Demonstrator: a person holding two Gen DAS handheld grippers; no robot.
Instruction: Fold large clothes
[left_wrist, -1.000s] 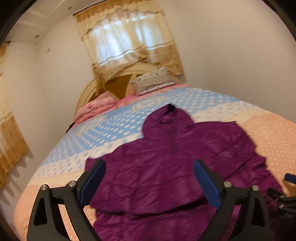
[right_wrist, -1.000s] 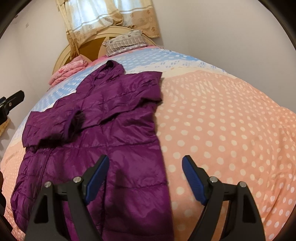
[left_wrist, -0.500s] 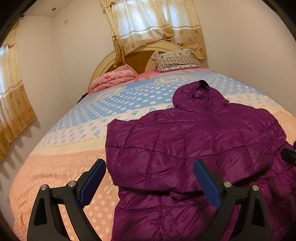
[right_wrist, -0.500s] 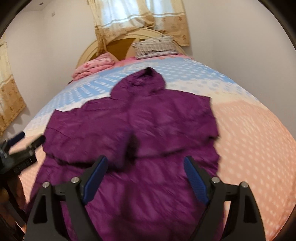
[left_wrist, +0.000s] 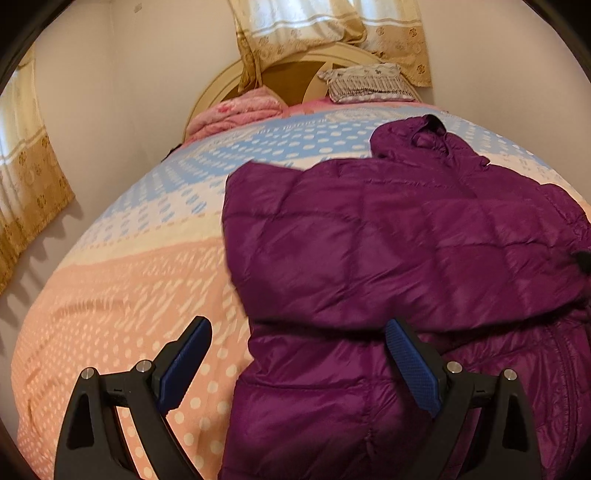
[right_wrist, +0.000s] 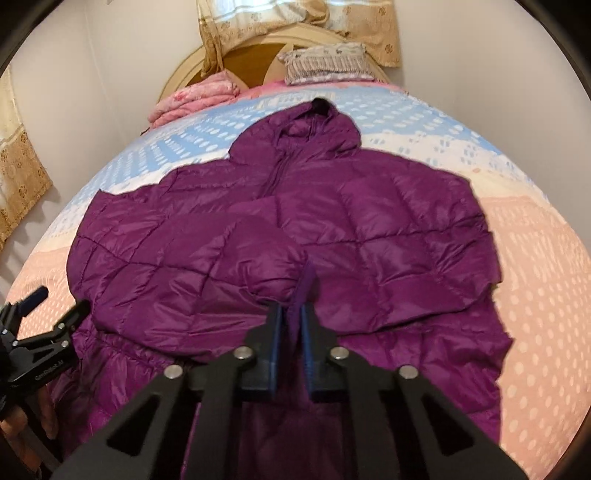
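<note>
Now my right tool (right_wrist: 291, 325) is clamped on the sleeve cuff (right_wrist: 306, 284) of the purple jacket (right_wrist: 369, 229) stretching lengthwise ahead on the bed (right_wrist: 535, 295), while my left tool (left_wrist: 301, 373), fingers apart, hovers at its left edge.

Polka-dot bed (right_wrist: 535, 266), purple puffer jacket (right_wrist: 369, 236) spread on it, pink blanket (right_wrist: 192, 98), pillow (right_wrist: 325, 64) at headboard

My right hand-held gripper (right_wrist: 291, 325) hides the cuff fold it pinches. Below my left hand-held gripper (left_wrist: 299, 365), the purple jacket's (left_wrist: 388, 258) hem is cut off; the bedspread (left_wrist: 122, 295) dots there blur.
</note>
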